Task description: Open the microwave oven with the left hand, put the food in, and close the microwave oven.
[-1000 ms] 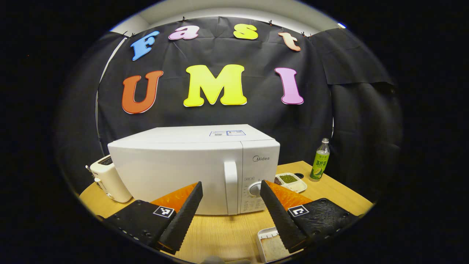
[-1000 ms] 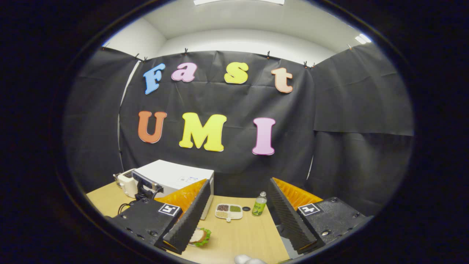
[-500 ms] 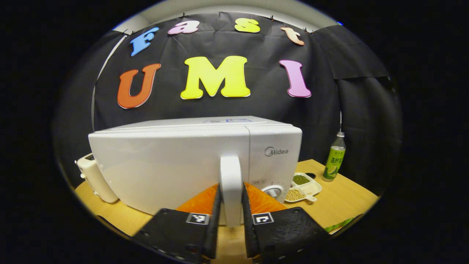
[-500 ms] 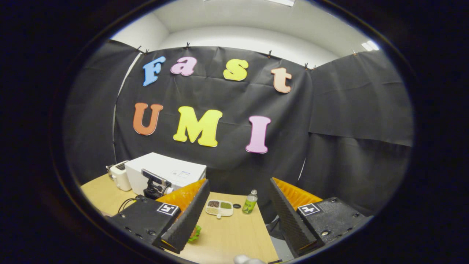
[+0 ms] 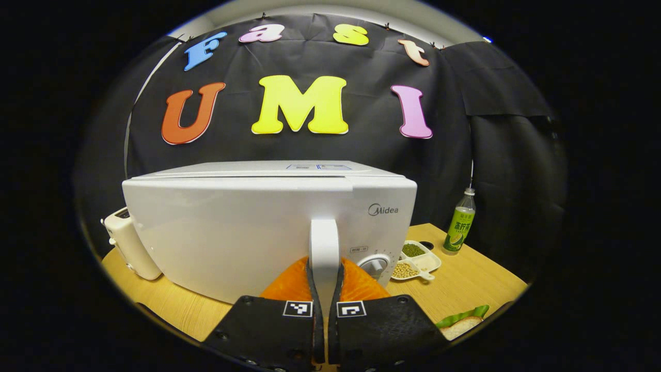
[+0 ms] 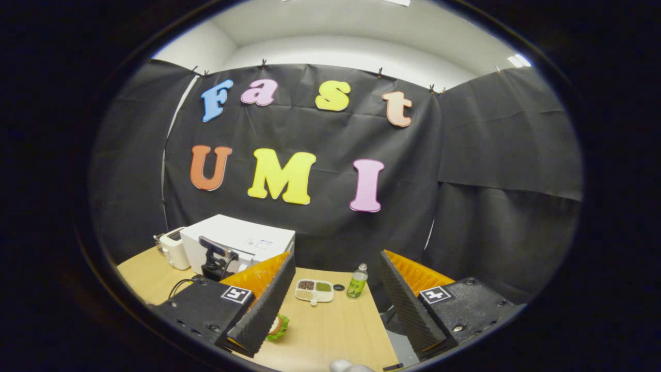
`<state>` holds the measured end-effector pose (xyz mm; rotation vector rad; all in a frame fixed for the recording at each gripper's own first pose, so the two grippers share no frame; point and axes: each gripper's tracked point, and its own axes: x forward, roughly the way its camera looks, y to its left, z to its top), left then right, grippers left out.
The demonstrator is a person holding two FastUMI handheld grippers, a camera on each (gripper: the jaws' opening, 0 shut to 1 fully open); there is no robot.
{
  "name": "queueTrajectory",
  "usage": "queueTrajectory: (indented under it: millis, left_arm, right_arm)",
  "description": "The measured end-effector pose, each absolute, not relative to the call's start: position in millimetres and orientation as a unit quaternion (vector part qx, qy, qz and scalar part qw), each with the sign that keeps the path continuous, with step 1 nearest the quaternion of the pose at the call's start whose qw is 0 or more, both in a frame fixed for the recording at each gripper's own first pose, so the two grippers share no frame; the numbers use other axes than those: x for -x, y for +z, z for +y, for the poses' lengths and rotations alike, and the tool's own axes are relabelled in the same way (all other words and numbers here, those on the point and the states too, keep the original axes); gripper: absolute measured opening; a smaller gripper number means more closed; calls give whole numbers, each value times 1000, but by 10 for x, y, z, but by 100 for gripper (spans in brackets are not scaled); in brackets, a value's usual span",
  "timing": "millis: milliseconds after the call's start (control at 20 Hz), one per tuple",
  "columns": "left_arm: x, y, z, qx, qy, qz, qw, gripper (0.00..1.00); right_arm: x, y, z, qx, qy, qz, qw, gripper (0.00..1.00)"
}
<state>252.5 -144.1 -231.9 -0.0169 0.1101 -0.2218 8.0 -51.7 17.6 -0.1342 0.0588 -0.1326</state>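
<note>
The left claw (image 5: 325, 310) is clamping the vertical handle (image 5: 324, 248) of the microwave oven (image 5: 248, 227), one finger pressing on each side of the bar; gripping it low down is, in all likelihood, giving a firm purchase for pulling the door outward on its hinge at the left edge. The door is sitting closed or nearly so, flush along its top edge with the control panel, so the opening step is judged to be only beginning. The oven is standing on the desk (image 5: 465, 284) with a toaster (image 5: 126, 248) just beside its left end, and a divided dish of beans (image 5: 415, 261) and a green bottle (image 5: 458, 227) are standing to its right, farther back. The food, a sandwich (image 5: 462, 323) with a green leaf, is lying on the near right part of the desk, within reach of the other hand. The right claw (image 6: 333, 299) is hovering with its fingers wide apart, holding nothing, well to the right of the oven; it is probably waiting there so that the sandwich (image 6: 276, 326) beneath it can be taken once the door is swinging clear.
</note>
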Motion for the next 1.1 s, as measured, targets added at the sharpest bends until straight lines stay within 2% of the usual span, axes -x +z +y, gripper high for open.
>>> queueTrajectory:
  millis: [100,150,200,250,300,350,400,500,550,700,750,800,850,1050,1100]
  left_arm:
    - [-2245,-2359,-1351,14,-123,62,990,2]
    - [-2105,-2373,-1286,15,-126,69,990,11]
    - [-1971,-2403,-1184,12,-123,78,989,13]
    - [-1851,-2404,-1048,9,-112,78,991,25]
    - [-1748,-2366,-883,1,-93,72,993,31]
    - [-1669,-2357,-777,-3,-87,71,994,48]
    - [-1601,-2371,-644,-6,-77,71,994,58]
    - [-1454,-2370,-514,-6,-77,74,994,96]
    - [-1379,-2380,-452,-10,-74,76,994,98]
    - [-1167,-2357,-229,-32,-55,74,995,98]
    - [-1092,-2350,-152,-31,-49,75,995,89]
    - [-1017,-2363,-77,-29,-45,78,996,96]
    - [-941,-2369,10,-28,-39,81,996,96]
    - [-626,-2386,448,-46,-9,85,995,97]
    - [-559,-2396,573,-49,0,88,995,96]
  right_arm:
    - [-83,161,-448,76,-55,26,995,100]
    - [-79,150,-398,77,-49,23,996,100]
    - [-78,140,-343,77,-42,21,996,96]
    - [-74,118,-293,77,-34,19,996,96]
    - [-72,89,-231,79,-26,20,996,96]
    - [-71,57,-188,78,-19,21,997,97]
    - [-65,40,-129,73,-12,22,997,97]
    - [-51,-10,-61,63,-3,25,998,97]
    - [-48,-37,-23,59,2,26,998,100]
    - [-39,-85,79,51,13,30,998,97]
    - [-35,-101,108,49,16,32,998,100]
    - [-31,-118,138,49,19,33,998,96]
    - [-31,-130,154,49,20,33,998,100]
    - [-15,-204,276,47,28,36,998,100]
    - [-21,-229,305,46,31,38,998,96]
